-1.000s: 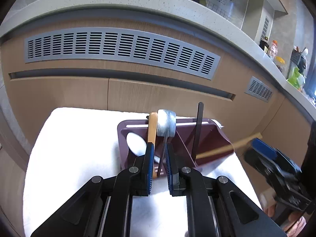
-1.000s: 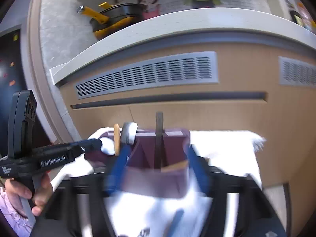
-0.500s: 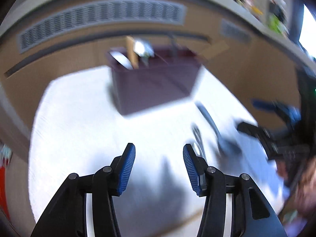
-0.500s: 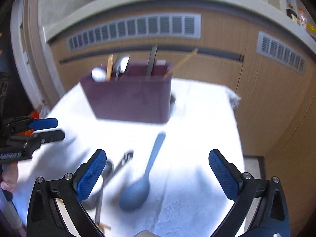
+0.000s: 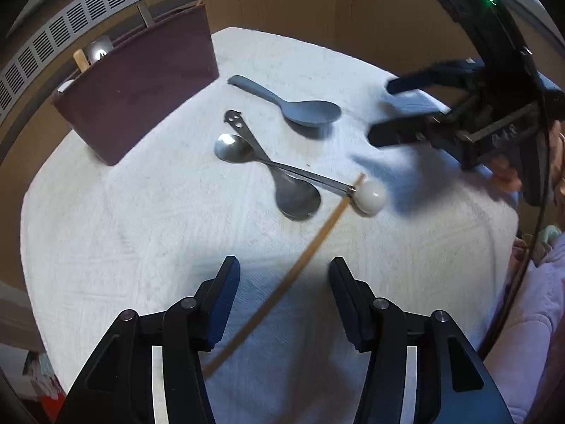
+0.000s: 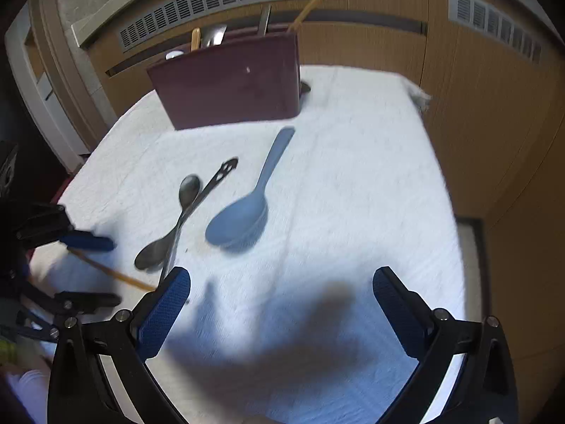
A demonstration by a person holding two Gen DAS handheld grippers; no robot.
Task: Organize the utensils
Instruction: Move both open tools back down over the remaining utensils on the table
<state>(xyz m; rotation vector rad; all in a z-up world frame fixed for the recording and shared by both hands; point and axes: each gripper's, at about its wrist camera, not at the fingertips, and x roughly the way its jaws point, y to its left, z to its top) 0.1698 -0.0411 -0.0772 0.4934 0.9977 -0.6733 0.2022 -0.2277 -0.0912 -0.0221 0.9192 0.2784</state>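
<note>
A maroon utensil holder (image 5: 137,81) (image 6: 229,81) stands at the far side of a white cloth and holds several utensils. On the cloth lie a blue-grey plastic spoon (image 5: 300,106) (image 6: 247,205), two crossed metal spoons (image 5: 279,180) (image 6: 176,226), a white ball-shaped piece (image 5: 370,194) and a wooden chopstick (image 5: 300,268) (image 6: 113,272). My left gripper (image 5: 282,282) is open, above the cloth, with the chopstick running between its fingers without contact. My right gripper (image 6: 279,296) is open wide and empty, near the blue spoon; it also shows in the left wrist view (image 5: 406,109).
The white cloth (image 5: 141,240) (image 6: 370,176) covers a small table. Wooden cabinet fronts with grey vent grilles (image 6: 229,0) stand right behind it. The cloth drops off at its right edge (image 6: 455,212).
Both grippers pulled back from the holder and lowered toward the loose utensils. The left gripper, narrow over the holder a second ago, has opened. The right gripper let go of the holder.
</note>
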